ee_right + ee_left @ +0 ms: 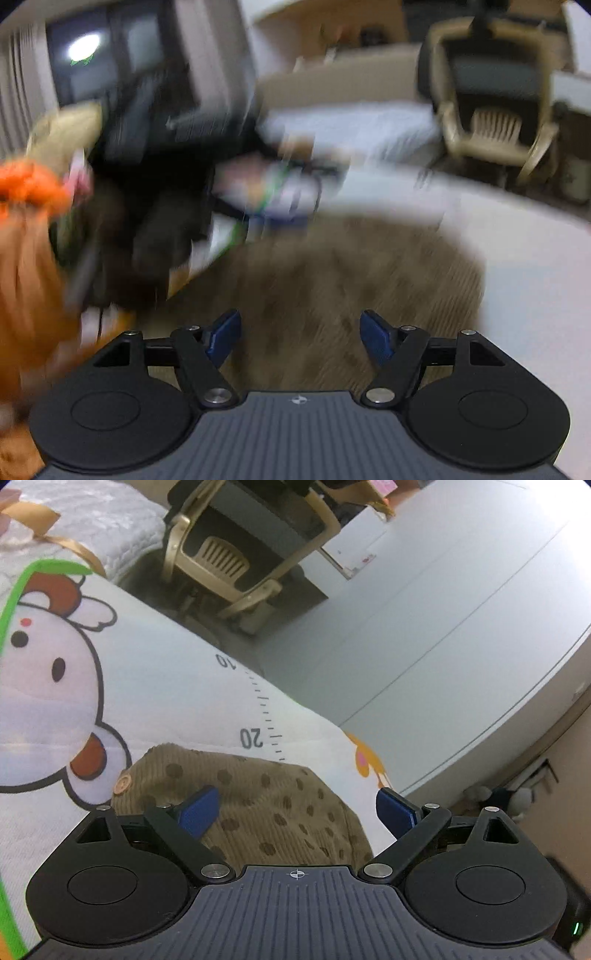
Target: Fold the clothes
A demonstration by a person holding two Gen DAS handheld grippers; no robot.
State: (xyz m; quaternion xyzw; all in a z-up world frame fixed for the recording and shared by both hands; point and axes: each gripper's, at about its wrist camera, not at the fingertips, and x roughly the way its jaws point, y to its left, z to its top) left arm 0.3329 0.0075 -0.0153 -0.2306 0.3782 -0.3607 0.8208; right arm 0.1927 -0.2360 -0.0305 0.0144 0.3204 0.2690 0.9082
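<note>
Brown dotted garment on printed mat, apparently folded; left gripper and right gripper above it, jaws wide, empty

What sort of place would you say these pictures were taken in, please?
Most likely a room in a home, perhaps a bedroom. A brown dotted garment lies on a cartoon-printed quilt, a beige office chair stands beyond it, and white panelled cupboard fronts fill the side.
</note>
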